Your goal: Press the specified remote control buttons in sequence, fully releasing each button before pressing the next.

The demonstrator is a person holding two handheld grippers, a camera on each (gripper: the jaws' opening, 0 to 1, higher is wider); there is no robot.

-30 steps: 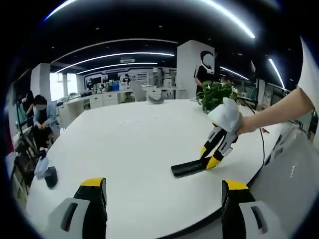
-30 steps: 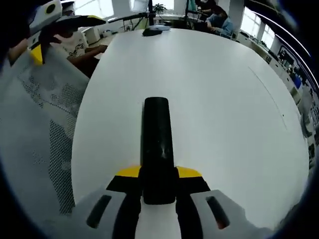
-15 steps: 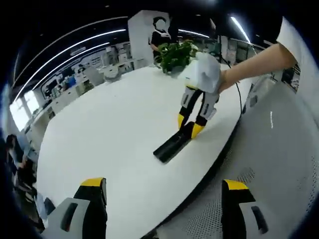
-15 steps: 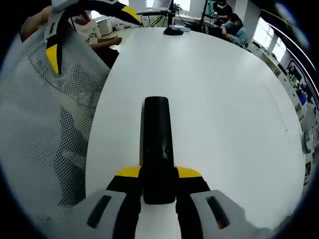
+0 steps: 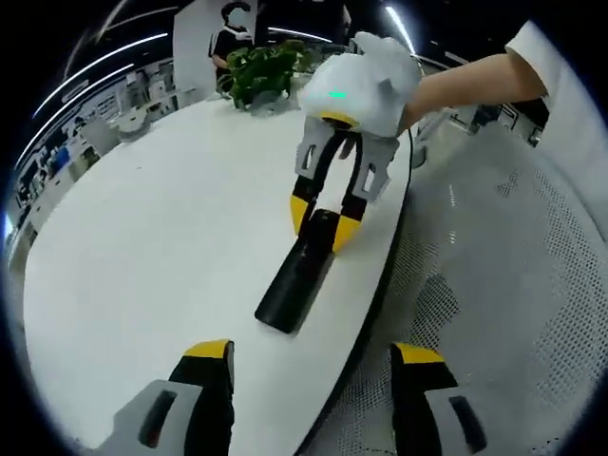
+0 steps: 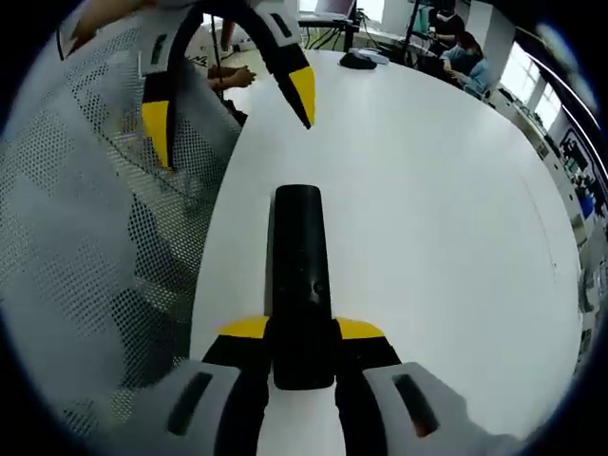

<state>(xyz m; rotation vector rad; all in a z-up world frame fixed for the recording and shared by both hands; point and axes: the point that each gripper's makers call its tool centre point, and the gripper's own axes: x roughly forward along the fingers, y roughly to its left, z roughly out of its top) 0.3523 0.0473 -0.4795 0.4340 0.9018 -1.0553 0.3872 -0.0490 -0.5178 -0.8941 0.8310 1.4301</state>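
A black remote control [image 5: 299, 271] lies flat on the white table [image 5: 142, 237], close to the table's edge and lengthwise along it. The right gripper [image 5: 323, 217] has its yellow-tipped jaws closed on one end of the remote, one jaw on each long side; a person's hand [image 5: 418, 90] holds the gripper's white body from behind, with a bare forearm and a white sleeve beyond it. In the right gripper view the same remote [image 6: 299, 275] runs straight out from between the jaws of the right gripper [image 6: 302, 332], its far end free on the tabletop [image 6: 437, 218].

The left gripper [image 5: 313, 366] hangs just off the near end of the remote with its jaws spread wide and nothing between them; one jaw is over the table, the other over a grey mesh surface [image 5: 494, 313] beside the table. From the right gripper view the left gripper [image 6: 233, 109] shows up above the far end of the remote, apart from it, again gaping.

A leafy potted plant [image 5: 266, 71] stands on the table behind the right gripper. People sit at the far side of the room [image 6: 456, 52].
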